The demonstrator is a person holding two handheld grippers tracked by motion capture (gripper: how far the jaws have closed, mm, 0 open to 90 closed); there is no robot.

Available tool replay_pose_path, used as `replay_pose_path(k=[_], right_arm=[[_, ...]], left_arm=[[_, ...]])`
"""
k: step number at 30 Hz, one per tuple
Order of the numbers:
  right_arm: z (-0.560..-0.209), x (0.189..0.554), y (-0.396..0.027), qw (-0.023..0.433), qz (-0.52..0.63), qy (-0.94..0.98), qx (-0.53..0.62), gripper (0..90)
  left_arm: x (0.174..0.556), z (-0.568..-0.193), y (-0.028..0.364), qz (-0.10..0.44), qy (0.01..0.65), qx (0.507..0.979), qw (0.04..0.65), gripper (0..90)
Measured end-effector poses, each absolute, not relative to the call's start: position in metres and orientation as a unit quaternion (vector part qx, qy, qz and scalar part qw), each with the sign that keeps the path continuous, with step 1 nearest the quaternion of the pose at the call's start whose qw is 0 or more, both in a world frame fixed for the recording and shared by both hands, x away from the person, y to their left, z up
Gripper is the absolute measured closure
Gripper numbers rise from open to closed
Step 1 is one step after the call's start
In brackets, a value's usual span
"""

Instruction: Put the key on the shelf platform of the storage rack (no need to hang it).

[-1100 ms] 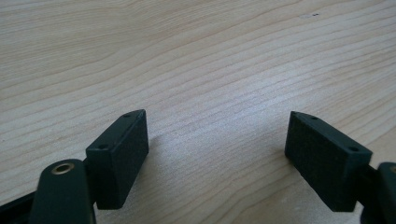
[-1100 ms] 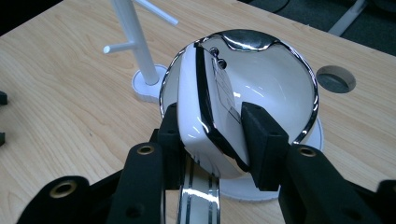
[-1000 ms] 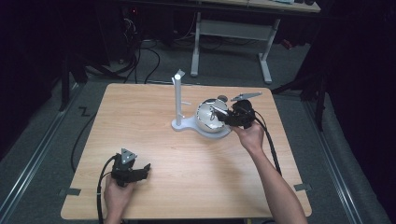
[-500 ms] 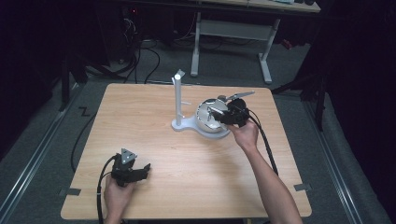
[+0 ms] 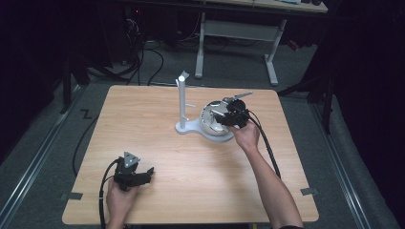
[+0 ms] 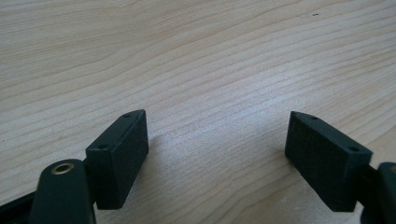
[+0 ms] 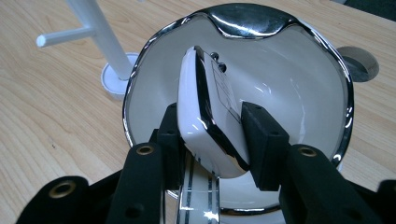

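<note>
Right gripper pinching white chrome-edged device over the shiny bowl.
Bowl sits far-right of table centre, touching the white stand base. Left gripper near-left, jaws spread, nothing between them, low over bare wood.

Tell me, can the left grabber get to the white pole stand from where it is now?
Probably yes. The left gripper rests open near the table's front edge, with bare wood between it and the white stand. The right gripper, busy at the shiny bowl, sits beside the stand, not across that path.
</note>
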State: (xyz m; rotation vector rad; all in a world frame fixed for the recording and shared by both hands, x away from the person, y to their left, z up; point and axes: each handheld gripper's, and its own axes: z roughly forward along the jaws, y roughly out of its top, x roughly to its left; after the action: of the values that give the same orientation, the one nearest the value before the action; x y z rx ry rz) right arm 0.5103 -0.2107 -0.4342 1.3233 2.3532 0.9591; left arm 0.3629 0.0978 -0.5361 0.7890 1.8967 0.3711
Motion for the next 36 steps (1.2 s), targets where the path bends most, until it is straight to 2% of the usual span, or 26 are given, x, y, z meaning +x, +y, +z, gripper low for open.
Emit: replay_pose_path(k=[10, 12, 13, 19, 36], right_arm=[[-0.442, 0.519, -0.204, 0.139, 0.327, 0.813, 0.462, 62.1], [-0.445, 0.519, -0.204, 0.140, 0.324, 0.812, 0.466, 60.5], [-0.445, 0.519, -0.206, 0.138, 0.329, 0.807, 0.471, 54.7], [-0.440, 0.512, -0.214, 0.143, 0.341, 0.797, 0.477, 50.4], [-0.426, 0.480, -0.248, 0.172, 0.373, 0.778, 0.476, 52.2]], left_arm=[[0.363, -0.536, 0.097, 0.150, 0.788, 0.324, 0.502, 21.8], [0.363, -0.536, 0.097, 0.151, 0.788, 0.323, 0.502, 21.8], [0.363, -0.536, 0.097, 0.150, 0.789, 0.322, 0.502, 21.8], [0.363, -0.535, 0.097, 0.149, 0.789, 0.322, 0.502, 21.8], [0.363, -0.535, 0.097, 0.149, 0.789, 0.321, 0.502, 21.8]])
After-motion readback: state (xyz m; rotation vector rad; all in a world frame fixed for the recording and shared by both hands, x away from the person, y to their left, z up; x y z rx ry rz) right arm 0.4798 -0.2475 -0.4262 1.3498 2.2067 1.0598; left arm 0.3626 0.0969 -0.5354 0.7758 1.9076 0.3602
